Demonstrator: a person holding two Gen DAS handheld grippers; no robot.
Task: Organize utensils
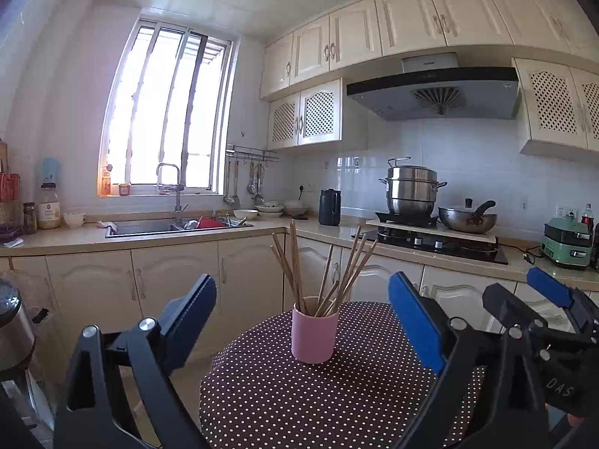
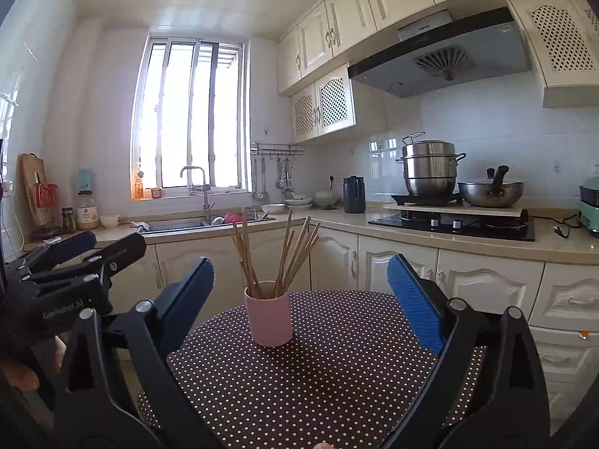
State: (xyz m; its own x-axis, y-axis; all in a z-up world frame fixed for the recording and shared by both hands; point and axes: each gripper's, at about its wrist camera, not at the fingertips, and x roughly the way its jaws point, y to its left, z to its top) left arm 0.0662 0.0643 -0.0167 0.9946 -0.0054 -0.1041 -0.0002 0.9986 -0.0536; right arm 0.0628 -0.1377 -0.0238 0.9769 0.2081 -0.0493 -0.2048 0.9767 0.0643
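A pink cup (image 1: 313, 331) (image 2: 268, 314) stands upright on a round table (image 1: 337, 404) (image 2: 318, 385) covered with a brown polka-dot cloth. Several wooden chopsticks (image 1: 325, 273) (image 2: 277, 250) stand fanned out in the cup. My left gripper (image 1: 303, 321) is open, held back from the cup, nothing between its blue pads. My right gripper (image 2: 301, 299) is open too, short of the cup, with nothing in it. In the left wrist view the right gripper (image 1: 524, 299) shows at the right edge. The left gripper (image 2: 93, 243) shows at the left in the right wrist view.
Cream kitchen cabinets (image 1: 179, 280) run behind the table. A sink (image 1: 176, 224) with dishes sits under the window. A steel steamer pot (image 1: 411, 191), a wok (image 1: 468, 219) and a dark jug (image 1: 329, 207) stand by the hob. A steel kettle (image 1: 11, 325) is at the left.
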